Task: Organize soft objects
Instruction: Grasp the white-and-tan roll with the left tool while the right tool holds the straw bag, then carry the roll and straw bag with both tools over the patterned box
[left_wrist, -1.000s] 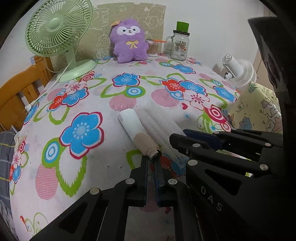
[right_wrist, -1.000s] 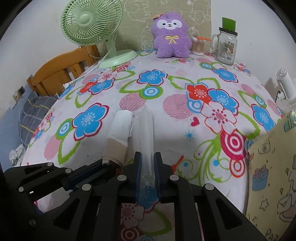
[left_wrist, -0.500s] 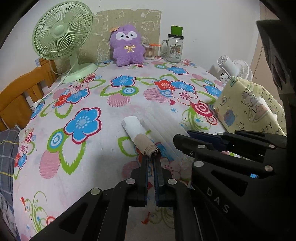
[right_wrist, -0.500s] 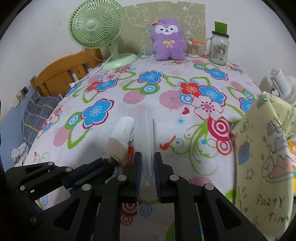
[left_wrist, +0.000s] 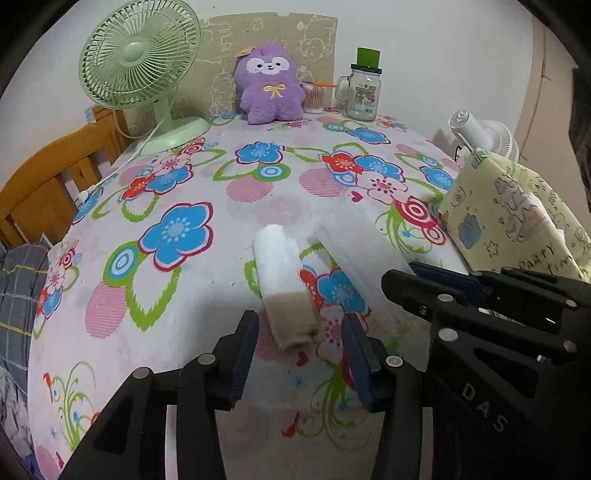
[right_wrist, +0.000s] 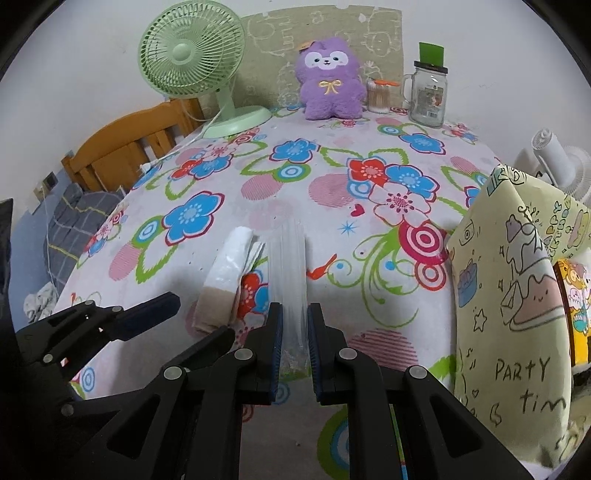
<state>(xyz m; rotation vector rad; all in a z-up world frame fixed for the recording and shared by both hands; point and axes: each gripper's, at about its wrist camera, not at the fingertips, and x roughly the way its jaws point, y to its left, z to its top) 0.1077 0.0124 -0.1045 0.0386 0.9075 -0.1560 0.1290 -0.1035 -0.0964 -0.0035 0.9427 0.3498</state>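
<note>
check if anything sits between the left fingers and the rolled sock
Nothing visible does. The rolled sock lies on the tablecloth with its tan end between the opening left fingers, pads not touching it.

counter (right_wrist: 369, 258): rolled sock (left_wrist: 284, 284) near edge, clear bag (right_wrist: 288, 266) just right of it | far edge: desk fan (right_wrist: 195, 62) left, plush toy (right_wrist: 328, 81) middle, glass jar (right_wrist: 428, 96) right | gift bag (right_wrist: 513, 314) at right side

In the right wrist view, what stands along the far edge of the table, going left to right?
Green desk fan → purple plush toy → cotton swab container → glass mug jar with green straw lid.
</note>
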